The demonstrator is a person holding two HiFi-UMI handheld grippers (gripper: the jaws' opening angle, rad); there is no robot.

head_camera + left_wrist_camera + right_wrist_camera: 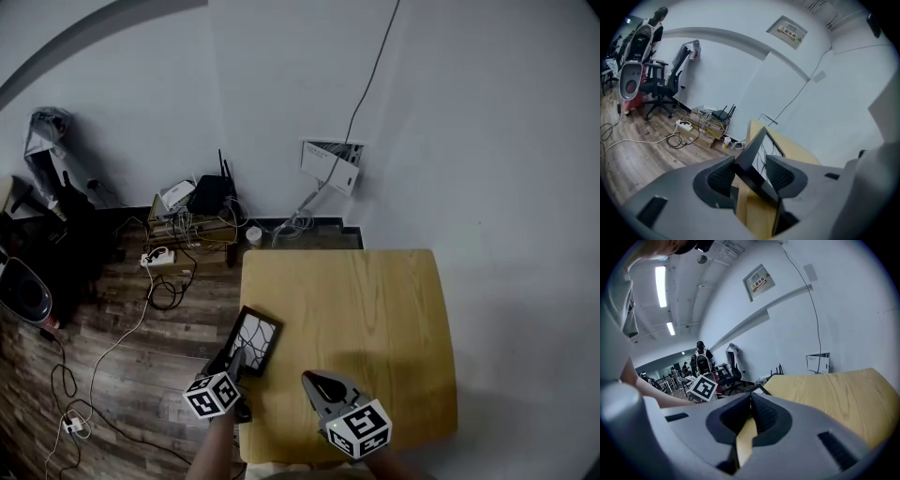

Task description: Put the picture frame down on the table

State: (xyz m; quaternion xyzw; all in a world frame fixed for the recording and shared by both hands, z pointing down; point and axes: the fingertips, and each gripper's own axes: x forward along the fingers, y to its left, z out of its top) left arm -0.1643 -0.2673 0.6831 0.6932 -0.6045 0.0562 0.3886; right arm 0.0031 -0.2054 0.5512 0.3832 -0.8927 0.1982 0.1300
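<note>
Left gripper (234,362) clamped on picture frame (255,337), which is tilted up at the table's (375,300) left edge, not flat yet. Right gripper (315,382) pinched closed, empty, over table's front. Lowering + letting go to come, I'd say.

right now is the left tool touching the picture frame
Touching. The left gripper view shows the left tool clamped on the picture frame, a jaw pressed against each side of its dark edge.

The left gripper (234,364) and right gripper (310,381) are showing grey moulded shells with dark ribbed pads (719,177), each carrying a white cube (361,429) of black square markers; the person is wearing a pale shirt (616,305)
</note>
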